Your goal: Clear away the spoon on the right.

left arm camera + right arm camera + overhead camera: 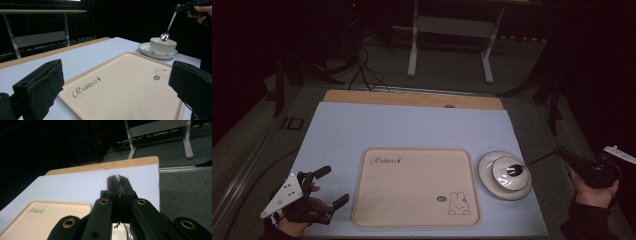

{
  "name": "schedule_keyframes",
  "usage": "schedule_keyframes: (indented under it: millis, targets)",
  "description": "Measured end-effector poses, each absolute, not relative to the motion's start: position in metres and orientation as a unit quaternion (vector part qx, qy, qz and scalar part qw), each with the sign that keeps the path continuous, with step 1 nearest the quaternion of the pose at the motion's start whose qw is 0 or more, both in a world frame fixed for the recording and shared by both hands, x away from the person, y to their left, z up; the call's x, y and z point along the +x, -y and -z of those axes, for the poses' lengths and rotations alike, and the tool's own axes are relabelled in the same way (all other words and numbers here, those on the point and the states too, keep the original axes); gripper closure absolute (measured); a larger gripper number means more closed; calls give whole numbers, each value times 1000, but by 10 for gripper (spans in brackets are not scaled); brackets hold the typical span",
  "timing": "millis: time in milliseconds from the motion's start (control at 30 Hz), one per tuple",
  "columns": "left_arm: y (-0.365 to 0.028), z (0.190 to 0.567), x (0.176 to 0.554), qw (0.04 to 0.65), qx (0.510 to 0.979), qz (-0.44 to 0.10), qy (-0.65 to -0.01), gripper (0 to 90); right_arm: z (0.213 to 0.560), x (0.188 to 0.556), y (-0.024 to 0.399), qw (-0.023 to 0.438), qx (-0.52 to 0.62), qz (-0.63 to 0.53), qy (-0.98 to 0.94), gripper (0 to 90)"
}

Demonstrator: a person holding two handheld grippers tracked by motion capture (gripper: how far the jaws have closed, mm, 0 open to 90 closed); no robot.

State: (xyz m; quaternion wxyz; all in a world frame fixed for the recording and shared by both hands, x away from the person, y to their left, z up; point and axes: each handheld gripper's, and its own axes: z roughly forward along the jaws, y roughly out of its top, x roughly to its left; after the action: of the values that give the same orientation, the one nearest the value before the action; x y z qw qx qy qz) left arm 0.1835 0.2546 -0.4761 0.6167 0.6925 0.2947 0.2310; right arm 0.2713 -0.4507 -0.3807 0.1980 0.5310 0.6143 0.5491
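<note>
A cream tray [414,187] printed with "Rabbit" and a bunny lies mid-table. To its right a white bowl [511,172] stands on a saucer [484,172]. A metal spoon [532,161] dips its head into the bowl, and my right gripper [558,150] is shut on its handle beyond the table's right edge. The right gripper view shows the jaws [119,185] pinched together on the handle tip [118,177]. My left gripper [336,185] stands open just left of the tray, holding nothing. The left gripper view shows the tray [125,85] between the jaws, and the bowl [163,46] and spoon [170,25] beyond.
A pale blue mat [402,130] covers the table, with a wooden strip [412,98] along its far edge. Behind the table, a white frame [449,25] stands on the grey floor, with cables [367,70] to its left. The room around is dark.
</note>
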Motion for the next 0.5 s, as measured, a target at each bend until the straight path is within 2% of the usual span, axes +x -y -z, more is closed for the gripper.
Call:
schedule_keyframes:
  millis: [500]
  targets:
    - [-255, 476, 184, 619, 691, -231, -295, 0, 345, 282, 432, 194, 486, -539, -660, 899]
